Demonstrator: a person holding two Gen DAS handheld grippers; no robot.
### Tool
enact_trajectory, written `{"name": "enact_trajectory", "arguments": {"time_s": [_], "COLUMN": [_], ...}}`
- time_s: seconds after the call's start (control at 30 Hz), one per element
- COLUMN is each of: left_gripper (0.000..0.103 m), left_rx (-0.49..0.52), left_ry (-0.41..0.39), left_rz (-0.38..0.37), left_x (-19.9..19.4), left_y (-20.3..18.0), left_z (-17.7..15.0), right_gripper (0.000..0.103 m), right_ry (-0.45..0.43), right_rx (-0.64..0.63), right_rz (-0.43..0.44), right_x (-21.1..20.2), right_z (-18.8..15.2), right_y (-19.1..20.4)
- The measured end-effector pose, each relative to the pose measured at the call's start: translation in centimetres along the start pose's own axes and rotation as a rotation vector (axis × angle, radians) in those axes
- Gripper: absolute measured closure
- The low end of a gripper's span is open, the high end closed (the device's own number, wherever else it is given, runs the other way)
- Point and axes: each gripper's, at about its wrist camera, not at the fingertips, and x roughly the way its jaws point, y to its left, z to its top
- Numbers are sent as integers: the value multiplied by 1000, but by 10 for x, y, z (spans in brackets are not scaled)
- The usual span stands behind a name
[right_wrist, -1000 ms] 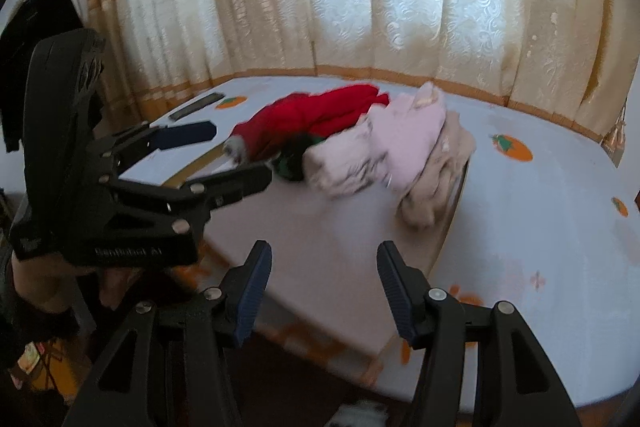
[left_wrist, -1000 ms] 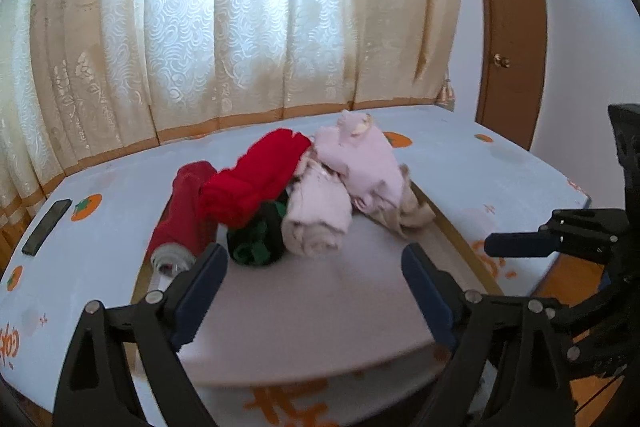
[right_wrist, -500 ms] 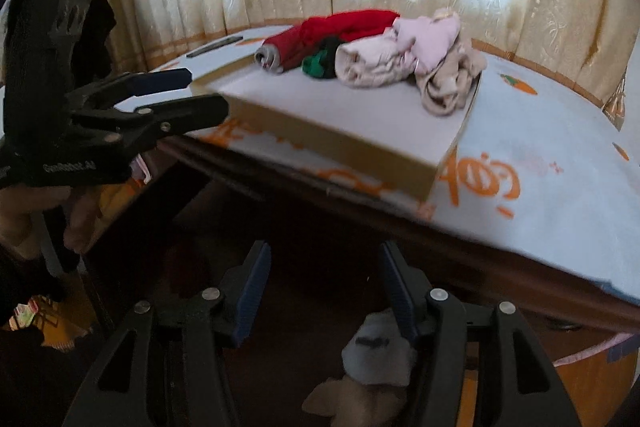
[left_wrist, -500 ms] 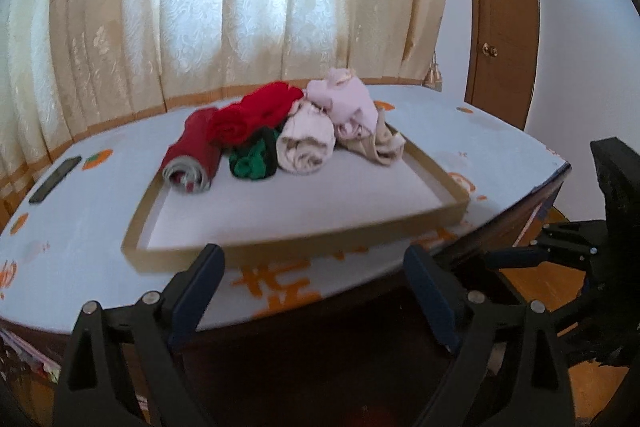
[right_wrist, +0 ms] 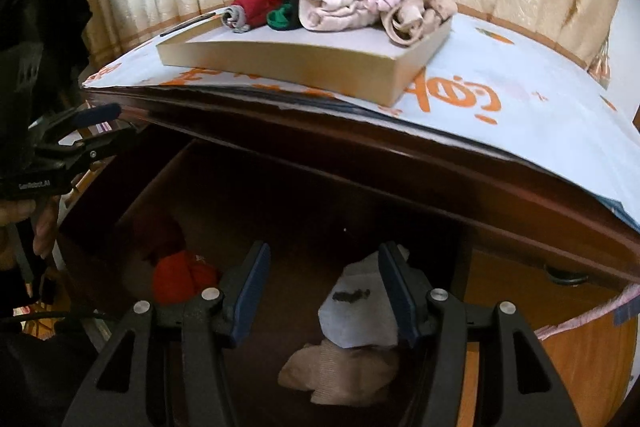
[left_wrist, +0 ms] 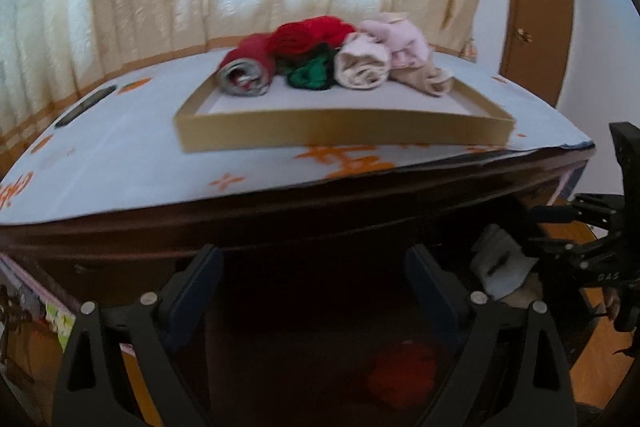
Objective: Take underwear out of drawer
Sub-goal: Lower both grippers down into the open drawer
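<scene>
— While both grippers hang open and empty above the drawer (right_wrist: pixel 280 195), where to aim?
— Lower right gripper (right_wrist: pixel 320 287) onto white underwear (right_wrist: pixel 360 311) inside; close on a thick fold, not the beige piece (right_wrist: pixel 340 371) beneath.

Tan tray (left_wrist: pixel 344 133), red roll (left_wrist: pixel 248 69), green bundle (left_wrist: pixel 312 75), pink garment (left_wrist: pixel 404 39), orange-printed white cloth (left_wrist: pixel 120 155)

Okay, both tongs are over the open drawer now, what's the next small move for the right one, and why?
Probably lower the right tongs straight onto the white folded piece and close on it. Its jaws are open and empty, and that piece lies between and just below the tips, on top of a beige one in the drawer. The red piece lies further left, nearer the left tongs.
</scene>
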Motion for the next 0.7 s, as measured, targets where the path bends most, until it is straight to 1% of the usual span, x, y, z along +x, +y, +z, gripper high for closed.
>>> {"name": "enact_trajectory", "arguments": {"time_s": [0.17,0.23,0.3,0.37,0.47,0.57,0.6,0.63,0.7], "left_gripper": [9,9,9,9,9,9,9,9,9], "left_rx": [-17,-20,-30,-34,-32,-37,-41,-44,-48], "left_ry": [16,21,32,41,40,42,42,43,42], "left_rz": [29,34,29,26,20,22,21,21,20], "left_x": [4,7,10,13,13,13,13,13,13], "left_y": [13,16,18,17,17,18,19,20,20], "left_z": [-8,-11,-12,-14,-13,-13,-13,-13,-13], "right_gripper": [44,44,44,44,44,44,44,44,44], "right_ry": [70,75,78,100,118,114,114,114,117], "right_rx": [11,19,44,70,141,159,143,122,73], "right_rz": [-44,-33,-3,30,163,252,271,272,234], "right_x": [6,1,-4,-7,-20,-37,-42,-46,-51], "right_z": [-7,-9,-11,-11,-8,-7,-5,-5,-6], "right_y": [-4,-5,-8,-10,-16,-13,-8,-4,3]}}
